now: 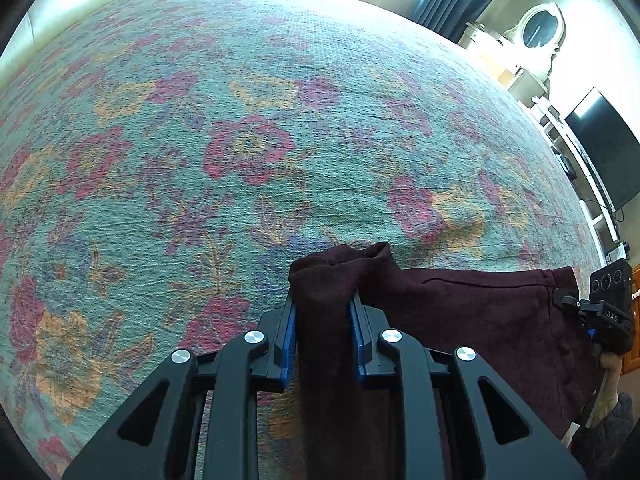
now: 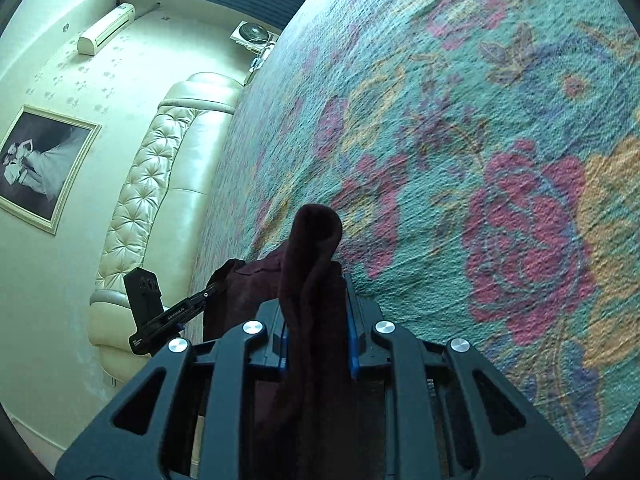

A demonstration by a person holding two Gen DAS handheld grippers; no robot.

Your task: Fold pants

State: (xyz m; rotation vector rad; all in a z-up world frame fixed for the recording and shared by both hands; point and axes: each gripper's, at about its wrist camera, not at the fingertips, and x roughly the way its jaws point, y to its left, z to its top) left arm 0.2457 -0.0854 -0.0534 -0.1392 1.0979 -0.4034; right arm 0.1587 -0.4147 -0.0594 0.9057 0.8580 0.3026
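We hold dark maroon fabric pants above bed cover, teal woven spread with red and yellow flowers. Our left gripper, black with blue pads, pinches bunched pants edge; cloth tip sticks up past fingers. Fabric stretches rightward from there toward our right gripper, which pinches another bunched fold, cloth poking up between jaws. In right wrist view, cream tufted leather headboard stands left of bed; framed picture hangs on wall.
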